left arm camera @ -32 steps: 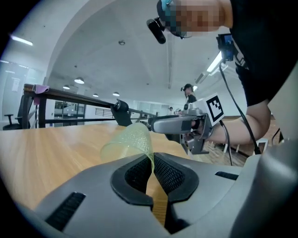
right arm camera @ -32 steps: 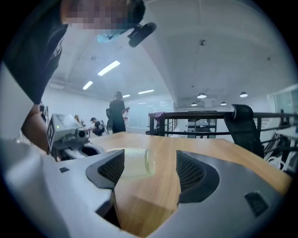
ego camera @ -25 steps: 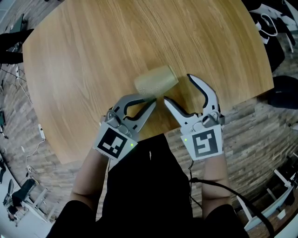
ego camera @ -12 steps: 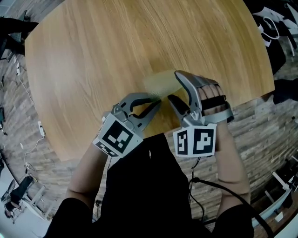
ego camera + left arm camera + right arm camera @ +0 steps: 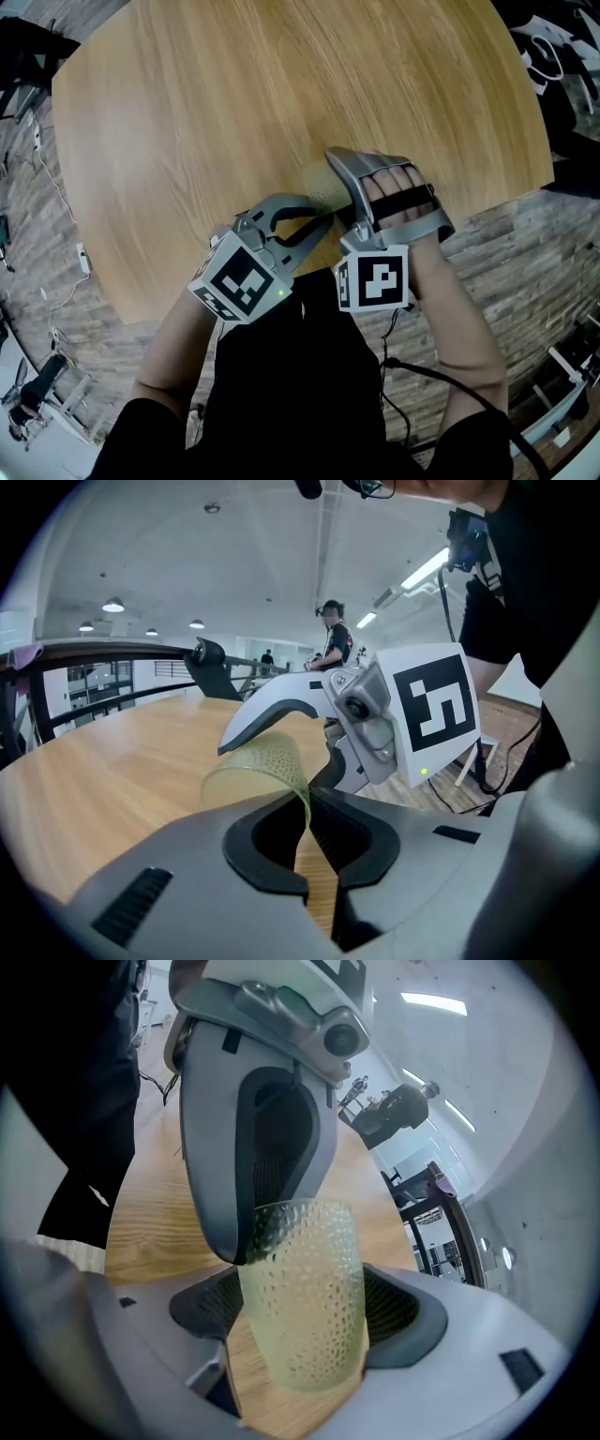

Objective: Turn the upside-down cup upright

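Observation:
A pale green, dimpled translucent cup [image 5: 317,184] is tilted low over the wooden table [image 5: 187,112] near its front edge. My left gripper [image 5: 322,218] is shut on the cup's thin rim; in the left gripper view the cup [image 5: 258,766] wall runs down into the shut jaws [image 5: 309,822]. My right gripper [image 5: 336,184] is rolled onto its side over the cup, and its jaws are opening. In the right gripper view the cup [image 5: 305,1288] stands between the two wide pads [image 5: 401,1314], which are not squeezing it. The left gripper's finger [image 5: 246,1147] crosses behind the cup.
The table's front edge lies just under both hands, with a wood-plank floor [image 5: 525,253] beyond it. Black gear [image 5: 572,183] and cables lie at the right. Distant people and a railing show in the left gripper view.
My right gripper rolled onto its side and came left and down, so the cup now sits between its jaws. The left gripper kept its pinch on the rim and barely moved.

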{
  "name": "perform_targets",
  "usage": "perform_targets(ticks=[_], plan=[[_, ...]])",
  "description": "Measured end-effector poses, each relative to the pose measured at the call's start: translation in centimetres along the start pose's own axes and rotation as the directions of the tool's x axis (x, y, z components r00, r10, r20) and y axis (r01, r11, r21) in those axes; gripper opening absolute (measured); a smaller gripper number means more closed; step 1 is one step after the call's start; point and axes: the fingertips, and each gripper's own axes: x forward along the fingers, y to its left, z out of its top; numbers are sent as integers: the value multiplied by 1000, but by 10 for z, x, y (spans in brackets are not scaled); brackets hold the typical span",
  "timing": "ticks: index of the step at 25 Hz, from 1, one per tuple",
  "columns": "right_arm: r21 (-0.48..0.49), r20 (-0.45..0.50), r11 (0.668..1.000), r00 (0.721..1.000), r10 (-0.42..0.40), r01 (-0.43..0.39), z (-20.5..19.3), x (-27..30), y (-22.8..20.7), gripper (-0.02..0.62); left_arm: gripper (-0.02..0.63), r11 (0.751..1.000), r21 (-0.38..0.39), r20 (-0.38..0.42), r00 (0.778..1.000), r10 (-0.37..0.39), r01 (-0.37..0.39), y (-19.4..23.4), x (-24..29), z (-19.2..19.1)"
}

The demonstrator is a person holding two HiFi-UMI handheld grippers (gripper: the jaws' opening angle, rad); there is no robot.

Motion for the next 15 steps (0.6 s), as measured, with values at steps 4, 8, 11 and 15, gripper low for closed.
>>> perform_targets(ticks=[4,8,11,15], plan=[[30,-6,1000,1000,-10,10,1,2,3,321,21,1000,-3,8,1000,-9,9,-2,-2,0],[121,21,992,999,-35,33,1,1,0,321,21,1000,13,29,1000,10,-11,-2,-3,3],[199,39,979,998,-56,47,1,0,-2,321,25,1000,26,36,999,17,-18,-1,-5,5],[292,54,955,996,-74,56,2,2,0,321,55,1000,9,37,999,7,-7,-2,-7,4]])
